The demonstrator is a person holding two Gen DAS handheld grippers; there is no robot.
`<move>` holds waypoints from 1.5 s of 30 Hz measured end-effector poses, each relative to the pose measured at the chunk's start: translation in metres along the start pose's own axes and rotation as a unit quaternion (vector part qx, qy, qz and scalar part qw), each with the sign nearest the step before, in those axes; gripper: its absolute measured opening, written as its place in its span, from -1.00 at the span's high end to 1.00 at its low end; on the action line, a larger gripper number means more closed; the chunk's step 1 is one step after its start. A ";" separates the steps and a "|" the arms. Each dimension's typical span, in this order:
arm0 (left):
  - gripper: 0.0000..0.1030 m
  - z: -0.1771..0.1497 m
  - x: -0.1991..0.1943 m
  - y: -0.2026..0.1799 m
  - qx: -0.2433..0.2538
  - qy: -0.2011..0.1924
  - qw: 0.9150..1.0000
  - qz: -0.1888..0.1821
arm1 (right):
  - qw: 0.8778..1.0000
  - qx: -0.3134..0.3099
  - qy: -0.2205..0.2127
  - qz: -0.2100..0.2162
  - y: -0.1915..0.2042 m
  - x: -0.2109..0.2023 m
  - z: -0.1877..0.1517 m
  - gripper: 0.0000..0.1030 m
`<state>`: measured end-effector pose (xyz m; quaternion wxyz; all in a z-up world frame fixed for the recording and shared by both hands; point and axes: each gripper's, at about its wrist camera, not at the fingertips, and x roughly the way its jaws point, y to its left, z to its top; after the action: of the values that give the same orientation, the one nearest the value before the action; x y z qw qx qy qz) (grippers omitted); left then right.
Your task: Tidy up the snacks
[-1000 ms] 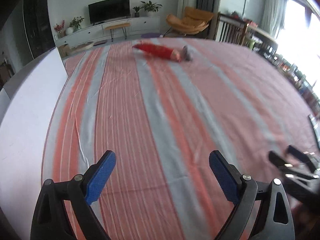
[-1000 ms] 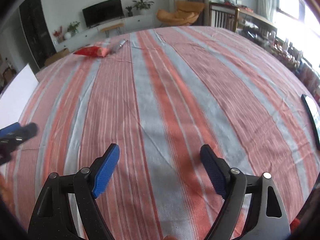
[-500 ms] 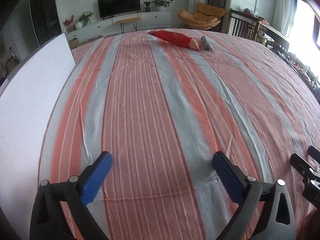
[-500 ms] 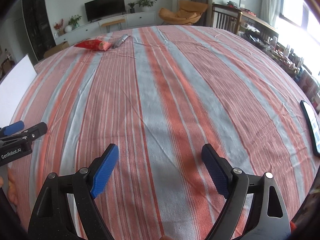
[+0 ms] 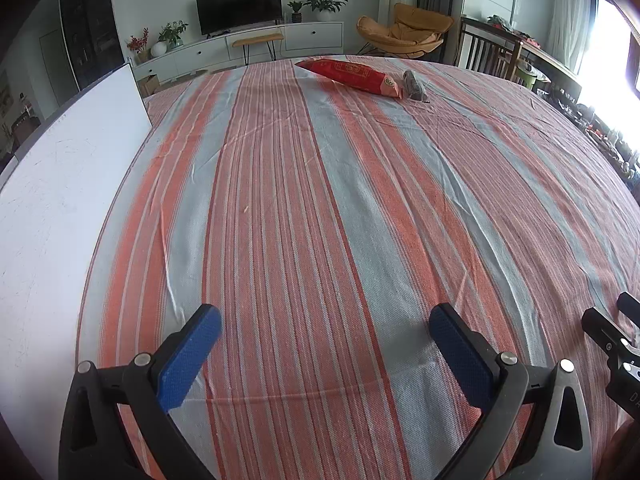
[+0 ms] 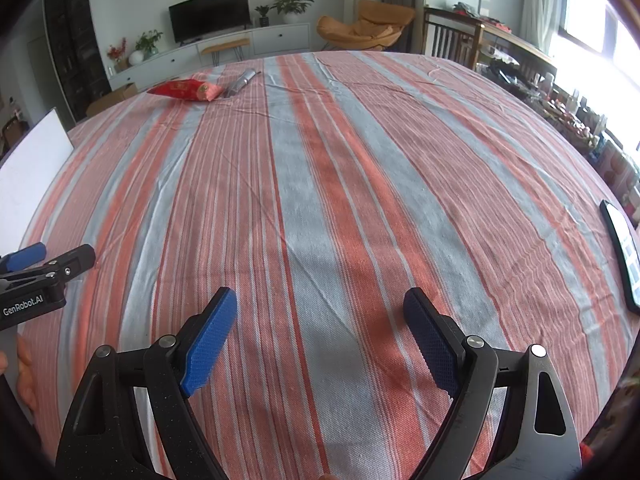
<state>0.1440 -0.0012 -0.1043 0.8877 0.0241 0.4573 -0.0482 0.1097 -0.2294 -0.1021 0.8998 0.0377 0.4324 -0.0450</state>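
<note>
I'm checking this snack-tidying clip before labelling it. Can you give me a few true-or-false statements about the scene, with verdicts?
1. The red snack bag lies at the far end of the striped tablecloth. True.
2. The left gripper holds the red snack bag. False: its jaws are open with nothing between them.
3. A small grey packet lies right beside the red bag. True.
4. The right gripper is shut. False: it is open over bare cloth.
5. A dark phone lies at the table's right edge. True.

I see daylight glaring from the window [image 6: 592, 28] at right; soft shadows on the cloth [image 6: 320, 200]; sharp focus; fisheye bending, dark corners.
</note>
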 end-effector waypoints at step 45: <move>-0.99 0.179 0.061 0.035 -0.181 0.071 0.976 -0.097 | 1.000 -0.001 0.002 0.000 0.000 0.000 -0.001 -0.76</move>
<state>0.3282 0.0141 -0.0502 0.8337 -0.1783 0.5203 -0.0481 0.1086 -0.2289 -0.1024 0.8991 0.0366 0.4341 -0.0440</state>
